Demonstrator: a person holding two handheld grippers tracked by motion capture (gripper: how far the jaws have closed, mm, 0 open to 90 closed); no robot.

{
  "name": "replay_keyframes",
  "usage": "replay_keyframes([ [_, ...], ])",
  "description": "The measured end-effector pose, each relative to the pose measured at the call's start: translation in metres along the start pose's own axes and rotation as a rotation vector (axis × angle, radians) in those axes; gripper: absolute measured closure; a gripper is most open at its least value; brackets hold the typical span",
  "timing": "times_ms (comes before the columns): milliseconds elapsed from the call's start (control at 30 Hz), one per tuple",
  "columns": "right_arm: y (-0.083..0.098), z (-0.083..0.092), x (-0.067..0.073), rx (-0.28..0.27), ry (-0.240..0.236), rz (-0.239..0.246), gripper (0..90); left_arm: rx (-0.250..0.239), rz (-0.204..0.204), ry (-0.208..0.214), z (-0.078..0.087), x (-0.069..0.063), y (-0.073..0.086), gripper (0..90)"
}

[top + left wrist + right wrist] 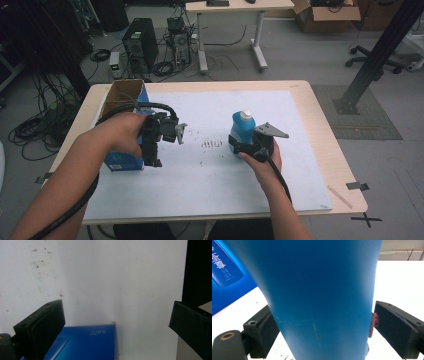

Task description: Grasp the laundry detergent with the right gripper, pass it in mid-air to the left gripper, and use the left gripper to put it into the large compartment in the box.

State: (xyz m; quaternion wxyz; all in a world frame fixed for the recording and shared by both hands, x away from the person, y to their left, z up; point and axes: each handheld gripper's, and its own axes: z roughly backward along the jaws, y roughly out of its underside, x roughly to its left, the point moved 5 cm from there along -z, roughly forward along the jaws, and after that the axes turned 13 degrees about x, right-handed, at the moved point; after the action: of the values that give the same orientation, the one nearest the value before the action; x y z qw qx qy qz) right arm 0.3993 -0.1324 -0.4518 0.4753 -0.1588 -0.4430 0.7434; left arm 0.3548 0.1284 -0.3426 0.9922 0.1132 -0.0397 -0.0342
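overhead, a scuffed white mat (215,180) covers the wooden table (327,145) — grey floor (300,60) beyond.

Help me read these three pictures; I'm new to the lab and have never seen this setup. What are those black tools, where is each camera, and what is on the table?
A person sits at a table covered with a white sheet and holds a handheld two-jaw gripper in each hand. The high view looks down from above; the other two pictures come from cameras riding on the grippers, looking along their black jaws.

The left gripper hangs over a blue carton with an open top. In its own view its jaws stand wide apart above the box corner, gripping nothing.

The right gripper is at a blue bottle with a white cap, standing upright. Its jaws sit on either side of the bottle, pressing against it.
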Motion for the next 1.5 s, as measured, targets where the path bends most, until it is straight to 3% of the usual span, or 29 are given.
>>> replay_keyframes([
  [667, 0.0069, -0.0023, 0.0014, -0.005, -0.003, 0.026, 21.6, 0.003, -0.001, 0.005, -0.0019, -0.0004, -0.0013, 0.5],
  [1500, 0.0089, -0.0038, 0.0009, -0.039, 0.051, 0.058, 36.4, 0.001, -0.001, -0.001, -0.001, 0.0, 0.0004, 0.6],
])
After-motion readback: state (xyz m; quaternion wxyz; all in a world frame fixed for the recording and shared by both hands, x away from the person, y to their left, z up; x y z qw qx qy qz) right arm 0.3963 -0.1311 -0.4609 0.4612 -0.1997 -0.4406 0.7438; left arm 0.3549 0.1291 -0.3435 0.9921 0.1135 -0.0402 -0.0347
